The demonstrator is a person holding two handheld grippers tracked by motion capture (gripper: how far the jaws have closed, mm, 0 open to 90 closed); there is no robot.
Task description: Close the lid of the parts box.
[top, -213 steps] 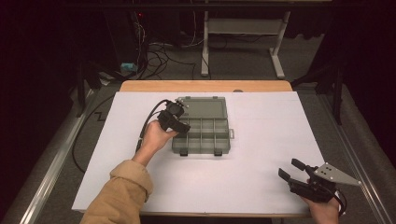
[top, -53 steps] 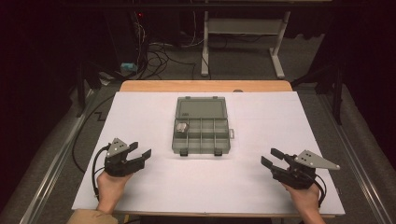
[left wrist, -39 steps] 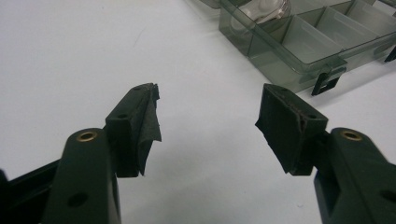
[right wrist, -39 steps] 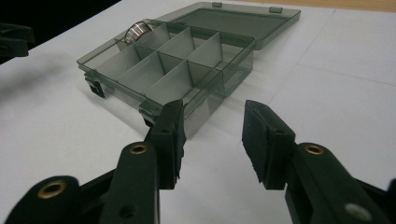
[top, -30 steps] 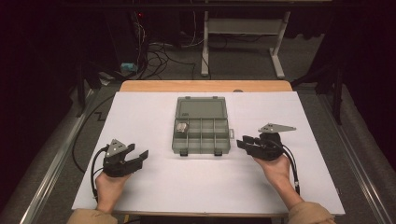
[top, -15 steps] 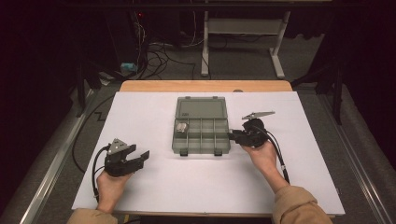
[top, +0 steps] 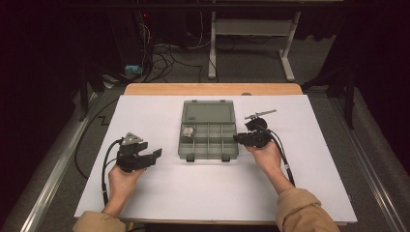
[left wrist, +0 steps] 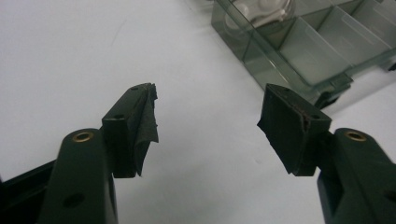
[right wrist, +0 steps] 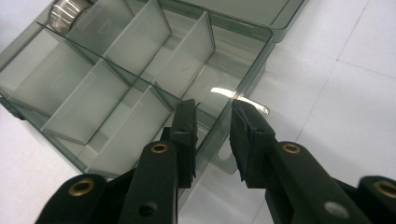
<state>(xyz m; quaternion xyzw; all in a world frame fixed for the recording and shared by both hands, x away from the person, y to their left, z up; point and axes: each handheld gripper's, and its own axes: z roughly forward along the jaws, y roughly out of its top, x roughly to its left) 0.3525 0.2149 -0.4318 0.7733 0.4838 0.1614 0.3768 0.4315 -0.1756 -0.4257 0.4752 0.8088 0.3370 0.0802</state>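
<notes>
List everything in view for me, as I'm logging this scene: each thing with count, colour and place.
compartment box: one, clear grey, lid open, table centre
metal piece: one, silvery, box's left compartment
white sheet: one, covers the table
wooden tabletop: one, tan, far edge
desk frame: one, pale, floor behind
left gripper: one, black, jaws open, left of box
right gripper: one, black, jaws astride the box's right wall, just been closing

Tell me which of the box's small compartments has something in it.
The left-end compartment of the row nearest the lid of the compartment box: a round silver object sits there, while the other compartments look empty.
</notes>
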